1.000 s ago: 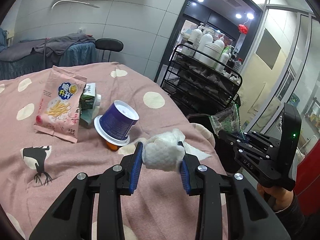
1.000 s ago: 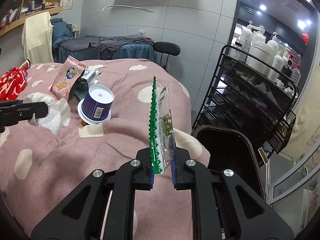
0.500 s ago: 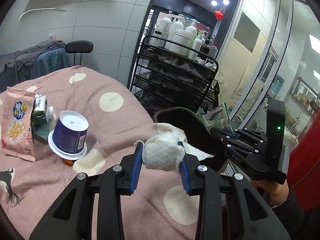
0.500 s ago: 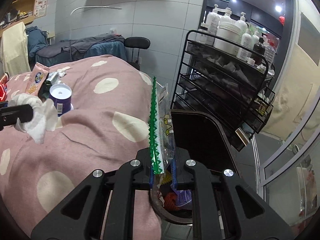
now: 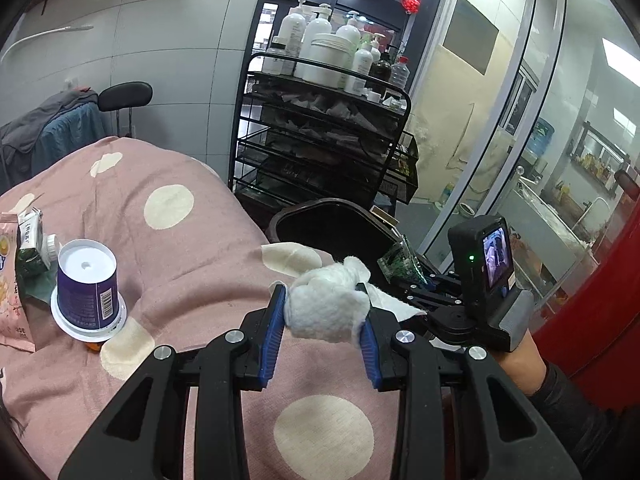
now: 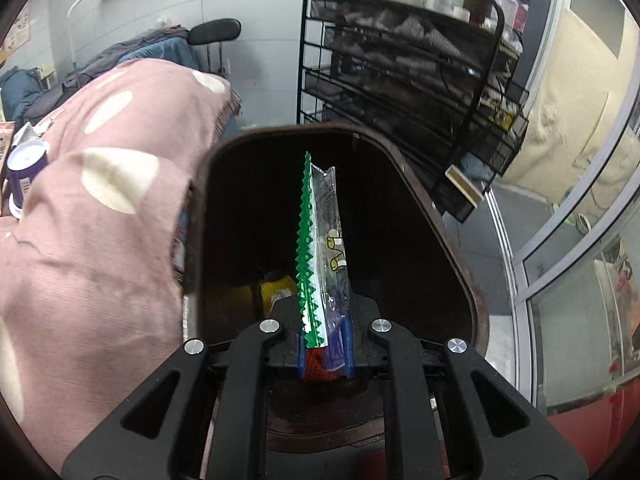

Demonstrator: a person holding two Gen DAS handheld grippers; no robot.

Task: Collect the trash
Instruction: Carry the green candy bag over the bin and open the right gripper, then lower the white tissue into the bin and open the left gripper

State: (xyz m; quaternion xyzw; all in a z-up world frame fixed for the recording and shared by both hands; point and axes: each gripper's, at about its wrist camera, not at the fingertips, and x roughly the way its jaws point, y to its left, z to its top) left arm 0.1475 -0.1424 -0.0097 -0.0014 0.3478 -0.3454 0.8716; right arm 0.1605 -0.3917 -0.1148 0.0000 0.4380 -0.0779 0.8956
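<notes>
My left gripper (image 5: 322, 316) is shut on a crumpled white tissue (image 5: 324, 306) and holds it above the pink dotted bedspread (image 5: 192, 256), near the bed's edge. My right gripper (image 6: 325, 344) is shut on a clear plastic wrapper with a green zigzag edge (image 6: 320, 240) and holds it over the open dark brown trash bin (image 6: 456, 248). Yellow and red trash lies inside the bin. The right gripper also shows in the left wrist view (image 5: 404, 270), beside the bin (image 5: 332, 220).
An upturned purple cup (image 5: 86, 284), a small carton (image 5: 30, 236) and a pink snack bag (image 5: 8, 280) lie on the bed at left. A black wire rack with white bottles (image 5: 328, 120) stands behind the bin. A glass door is at right.
Both grippers moved right, off the bed toward the bin. The right gripper now holds the wrapper directly over the bin opening. The left gripper still holds the tissue.
</notes>
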